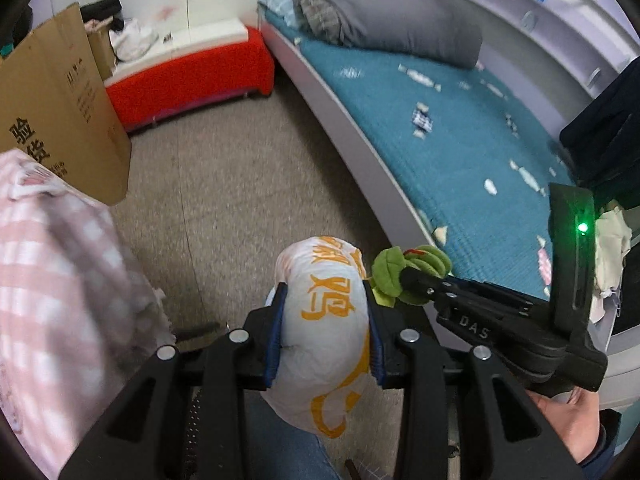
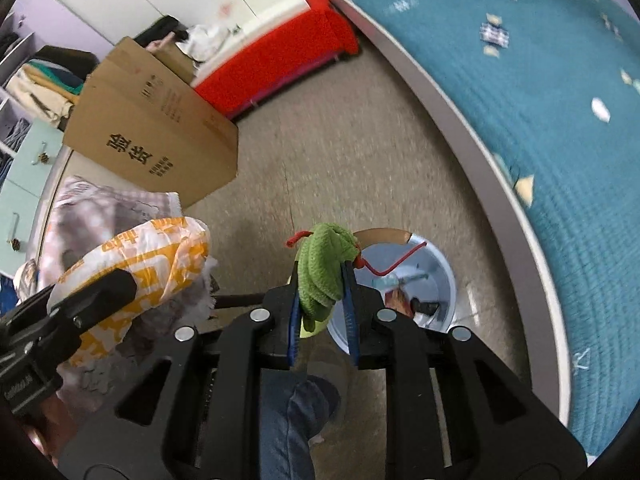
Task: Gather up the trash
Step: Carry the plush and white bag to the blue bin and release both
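Over the blue bin (image 2: 436, 280): my right claw (image 2: 322, 280) pinching green knitted scrap (image 2: 324, 268), left claw (image 1: 326, 312) clamping crumpled printed bag (image 1: 328, 320); I would centre each before releasing.

"DAS" on the right gripper (image 1: 404, 276) — "验货" on the cardboard box (image 1: 60, 120) — "鸡" on the white bag (image 1: 324, 320).

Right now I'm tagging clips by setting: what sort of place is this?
Most likely a bedroom: a bed with a teal quilted cover, a rolled grey duvet on it, and open shelves of folded clothes.
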A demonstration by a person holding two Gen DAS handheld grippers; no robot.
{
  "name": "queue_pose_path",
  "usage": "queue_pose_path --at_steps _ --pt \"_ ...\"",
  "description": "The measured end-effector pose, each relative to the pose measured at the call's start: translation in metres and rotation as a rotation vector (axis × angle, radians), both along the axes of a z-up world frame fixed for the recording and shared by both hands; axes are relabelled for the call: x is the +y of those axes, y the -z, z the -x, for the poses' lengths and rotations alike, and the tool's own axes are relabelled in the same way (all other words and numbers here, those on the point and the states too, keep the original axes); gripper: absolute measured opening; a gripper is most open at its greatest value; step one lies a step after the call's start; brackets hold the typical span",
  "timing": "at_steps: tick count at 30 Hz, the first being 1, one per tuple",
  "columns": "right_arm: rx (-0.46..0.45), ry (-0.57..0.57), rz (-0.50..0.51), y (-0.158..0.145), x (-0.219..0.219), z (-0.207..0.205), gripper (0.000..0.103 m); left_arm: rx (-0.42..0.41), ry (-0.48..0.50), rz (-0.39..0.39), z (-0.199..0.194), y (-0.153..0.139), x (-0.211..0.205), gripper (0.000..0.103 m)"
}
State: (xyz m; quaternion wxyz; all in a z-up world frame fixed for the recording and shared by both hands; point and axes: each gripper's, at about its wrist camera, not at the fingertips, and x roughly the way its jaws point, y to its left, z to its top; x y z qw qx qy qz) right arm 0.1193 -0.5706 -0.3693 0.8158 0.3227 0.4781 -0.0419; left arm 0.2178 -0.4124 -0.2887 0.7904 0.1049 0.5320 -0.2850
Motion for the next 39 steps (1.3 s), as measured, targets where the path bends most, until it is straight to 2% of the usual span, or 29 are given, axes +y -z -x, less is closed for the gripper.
queue_pose_path --at_steps 1,2,3,4,7,11,12,13,15,20,24,33,39 --pt "0.019 0.008 -0.026 0.010 -0.003 -0.002 0.026 0.011 0.000 -0.011 -0.001 0.006 -0.004 0.034" --pt "0.035 0.013 -0.050 0.020 -0.007 -0.005 0.049 0.021 0.002 -0.020 -0.002 0.010 -0.006 0.034" --pt "0.045 0.019 -0.069 0.026 -0.010 -0.007 0.063 0.036 0.004 -0.031 -0.004 0.017 -0.010 0.034" --pt "0.052 0.030 -0.088 0.034 -0.013 -0.006 0.073 0.048 0.007 -0.040 -0.005 0.022 -0.015 0.034" --pt "0.059 0.065 -0.113 0.041 -0.021 -0.001 0.075 0.073 0.021 -0.057 -0.006 0.033 -0.020 0.035" --pt "0.040 0.114 -0.100 0.034 -0.034 0.013 0.079 0.091 0.041 -0.079 -0.006 0.047 -0.031 0.038" --pt "0.035 0.123 -0.093 0.030 -0.036 0.015 0.079 0.095 0.045 -0.086 -0.007 0.050 -0.034 0.043" --pt "0.030 0.129 -0.089 0.028 -0.038 0.016 0.079 0.105 0.053 -0.101 -0.008 0.055 -0.036 0.061" --pt "0.014 0.140 -0.078 0.020 -0.044 0.020 0.080 0.105 0.053 -0.129 -0.009 0.059 -0.040 0.085" --pt "-0.018 0.154 -0.049 0.001 -0.046 0.026 0.089 0.083 0.035 -0.152 -0.009 0.054 -0.040 0.085" --pt "-0.041 0.160 -0.030 -0.015 -0.042 0.029 0.095 0.055 0.012 -0.114 -0.008 0.035 -0.031 0.085" --pt "-0.108 0.163 0.047 -0.071 -0.018 0.034 0.097 -0.058 -0.011 0.002 0.011 -0.035 0.000 0.085" --pt "-0.186 0.143 0.091 -0.119 0.004 0.039 0.097 -0.132 -0.008 0.091 0.029 -0.086 0.025 0.085"
